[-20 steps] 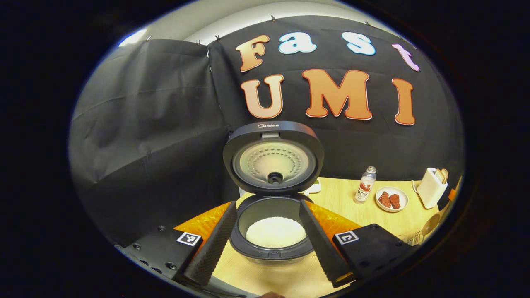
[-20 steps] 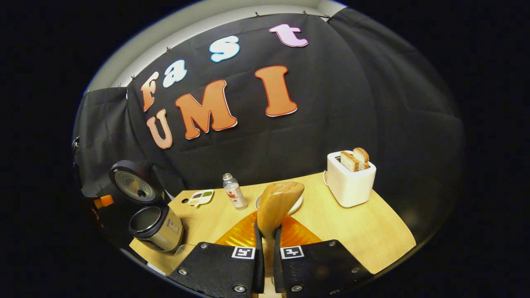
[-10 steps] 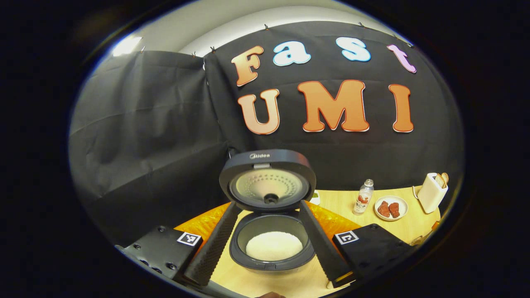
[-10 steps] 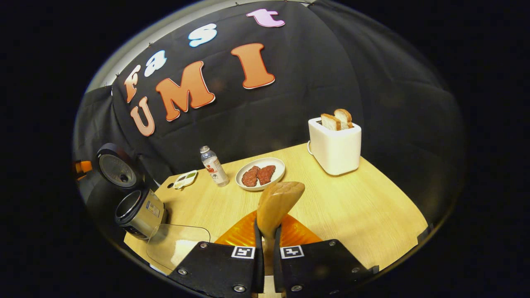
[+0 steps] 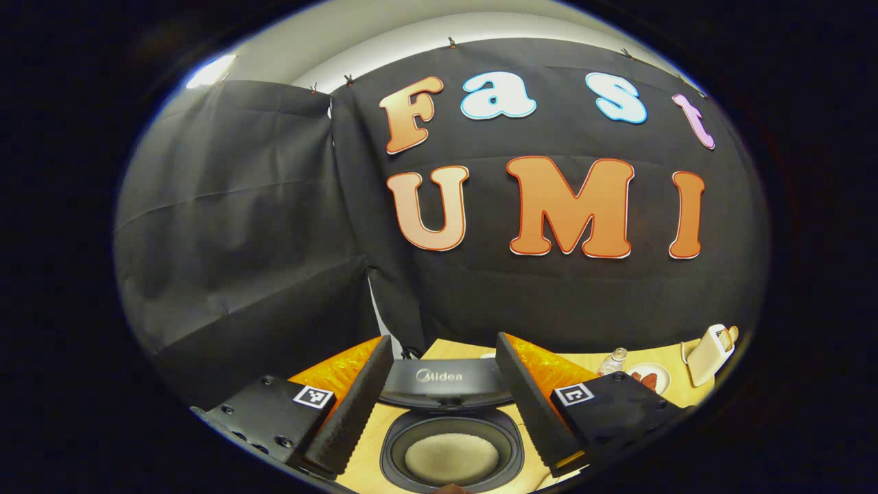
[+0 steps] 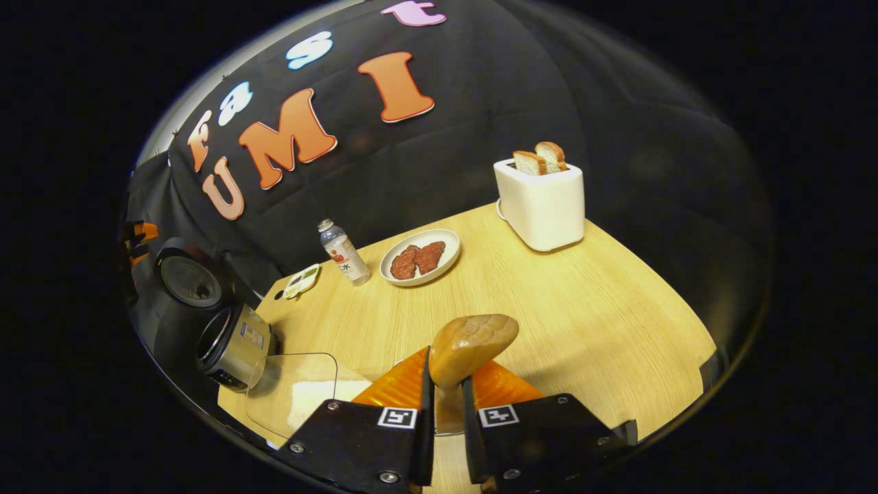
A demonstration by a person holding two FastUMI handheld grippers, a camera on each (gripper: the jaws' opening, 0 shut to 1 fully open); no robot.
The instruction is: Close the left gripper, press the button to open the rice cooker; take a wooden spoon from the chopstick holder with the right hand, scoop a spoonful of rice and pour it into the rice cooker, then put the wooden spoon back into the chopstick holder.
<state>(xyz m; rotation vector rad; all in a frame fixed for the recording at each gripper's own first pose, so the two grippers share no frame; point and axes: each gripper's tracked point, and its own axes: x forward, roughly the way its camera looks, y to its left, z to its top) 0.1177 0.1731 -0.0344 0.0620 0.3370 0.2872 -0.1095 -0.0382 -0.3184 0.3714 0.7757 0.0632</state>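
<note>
So the right tool (image 6: 444, 384) is clamped tight on the wooden spoon (image 6: 472, 339), bowl end sticking up over the table (image 6: 590, 322), while the left tool (image 5: 439, 384) is spread wide with nothing in it, hanging right above the rice cooker (image 5: 449, 449). Cooker lid's up and there's white rice (image 5: 451, 457) in the pot. From the right gripper view the cooker sits at the far left table edge, next to a clear container (image 6: 291, 394) with rice in it.

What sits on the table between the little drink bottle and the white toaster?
In the right gripper view, a white plate holding two reddish pieces of food sits between the bottle and toaster.
</note>
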